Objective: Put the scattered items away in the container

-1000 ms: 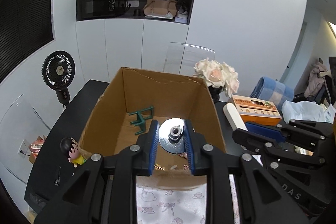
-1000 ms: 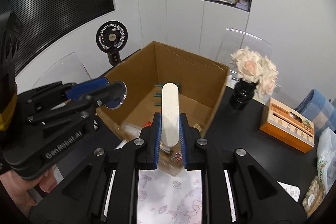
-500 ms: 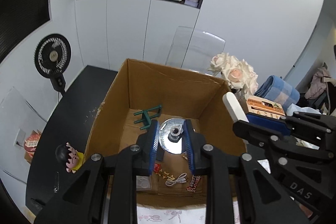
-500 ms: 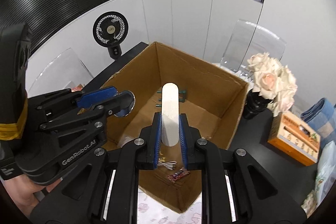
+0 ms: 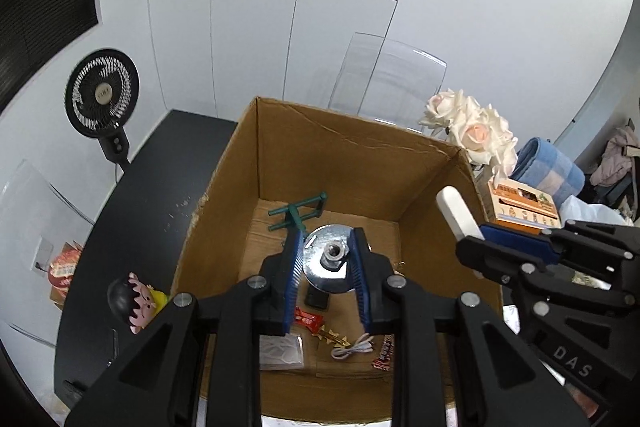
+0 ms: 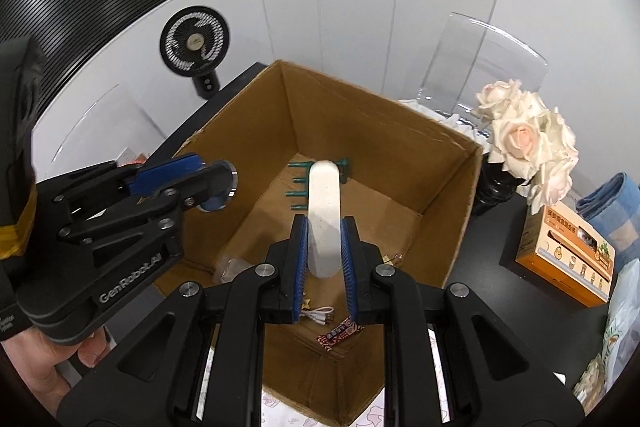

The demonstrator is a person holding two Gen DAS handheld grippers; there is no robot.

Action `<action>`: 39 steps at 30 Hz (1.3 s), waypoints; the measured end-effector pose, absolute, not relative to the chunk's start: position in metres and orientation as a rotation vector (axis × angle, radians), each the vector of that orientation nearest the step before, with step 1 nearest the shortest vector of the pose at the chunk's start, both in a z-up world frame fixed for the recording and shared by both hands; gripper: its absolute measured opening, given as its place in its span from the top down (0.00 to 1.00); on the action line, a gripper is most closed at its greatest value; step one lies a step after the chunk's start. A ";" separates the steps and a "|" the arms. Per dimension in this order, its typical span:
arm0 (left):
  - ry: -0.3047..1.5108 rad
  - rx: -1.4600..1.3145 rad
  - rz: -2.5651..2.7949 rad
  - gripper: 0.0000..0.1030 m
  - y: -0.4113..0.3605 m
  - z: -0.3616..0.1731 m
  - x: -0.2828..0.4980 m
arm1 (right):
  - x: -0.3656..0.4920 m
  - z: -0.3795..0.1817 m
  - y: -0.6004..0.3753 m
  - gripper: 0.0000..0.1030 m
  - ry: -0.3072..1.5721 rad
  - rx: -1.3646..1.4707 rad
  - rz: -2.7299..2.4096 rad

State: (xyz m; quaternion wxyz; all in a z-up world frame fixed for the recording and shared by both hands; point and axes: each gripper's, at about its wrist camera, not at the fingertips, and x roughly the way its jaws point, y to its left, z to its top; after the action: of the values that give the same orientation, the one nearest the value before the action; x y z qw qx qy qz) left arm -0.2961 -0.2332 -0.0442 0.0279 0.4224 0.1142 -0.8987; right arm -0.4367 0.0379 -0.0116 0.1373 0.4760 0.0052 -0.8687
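Observation:
An open cardboard box (image 5: 344, 131) (image 6: 372, 99) stands on the black table. My left gripper (image 5: 327, 259) hangs over it, shut on a shiny metal disc with a nut at its centre (image 5: 326, 261). My right gripper (image 6: 324, 247) is also above the box, shut on a white oblong bar (image 6: 325, 211) that sticks forward from the pads. Inside lie a green rack-like part (image 5: 298, 213), a white cable (image 5: 354, 345), snack wrappers (image 5: 308, 319) and a clear packet (image 5: 280, 351). The left gripper with its disc (image 6: 218, 187) shows at the left of the right wrist view.
A small cartoon figurine (image 5: 136, 301) stands left of the box. White roses in a dark vase (image 6: 524, 143), an orange carton (image 6: 564, 251) and a blue towel roll (image 5: 548, 173) sit to the right. A black fan (image 5: 102, 99) stands behind the table. A person's hand (image 6: 44, 367) holds the left gripper.
Both grippers have risen and moved forward over the box, so more of its floor and the items on it show. Each still holds its item.

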 end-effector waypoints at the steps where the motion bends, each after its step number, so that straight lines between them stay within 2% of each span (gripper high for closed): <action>1: 0.359 1.308 -2.771 0.77 -0.234 -0.044 -0.296 | -0.437 -0.012 0.039 0.76 0.011 1.385 -2.515; 2: 0.370 1.311 -2.774 0.77 -0.234 -0.043 -0.296 | -0.436 -0.012 0.041 0.63 0.010 1.385 -2.520; 3: 0.381 1.314 -2.778 0.74 -0.234 -0.043 -0.296 | -0.435 -0.011 0.042 0.45 0.009 1.381 -2.527; 4: 0.373 1.308 -2.776 0.68 -0.234 -0.042 -0.296 | -0.433 -0.010 0.044 0.37 0.009 1.378 -2.533; 5: 0.350 1.299 -2.762 0.49 -0.234 -0.042 -0.296 | -0.432 -0.010 0.045 0.31 0.008 1.375 -2.540; 6: 0.330 1.287 -2.748 0.35 -0.235 -0.041 -0.295 | -0.430 -0.009 0.047 0.28 0.007 1.371 -2.546; 7: 0.322 1.276 -2.740 0.29 -0.236 -0.042 -0.294 | -0.429 -0.008 0.048 0.26 0.007 1.368 -2.553; 9: 0.330 1.266 -2.734 0.10 -0.239 -0.042 -0.292 | -0.426 -0.007 0.051 0.14 0.005 1.361 -2.566; 11: 0.325 1.262 -2.737 0.02 -0.240 -0.042 -0.290 | -0.423 -0.005 0.054 0.07 0.004 1.354 -2.579; 15: 0.304 1.258 -2.747 0.00 -0.236 -0.040 -0.288 | -0.417 -0.002 0.060 0.00 0.002 1.339 -2.605; 29: 0.274 1.230 -2.783 0.00 -0.213 -0.023 -0.272 | -0.383 0.011 0.081 0.00 -0.035 1.296 -2.653; 39: 0.237 1.240 -2.850 0.00 -0.163 -0.012 -0.242 | -0.321 0.022 0.120 0.00 -0.027 1.291 -2.730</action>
State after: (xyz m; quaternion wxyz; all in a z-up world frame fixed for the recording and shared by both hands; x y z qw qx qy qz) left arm -0.2420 -0.1632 -0.0119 0.0121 0.3977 0.0761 -0.9143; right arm -0.3213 0.1197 0.0225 0.0607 0.4266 -0.0090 -0.9024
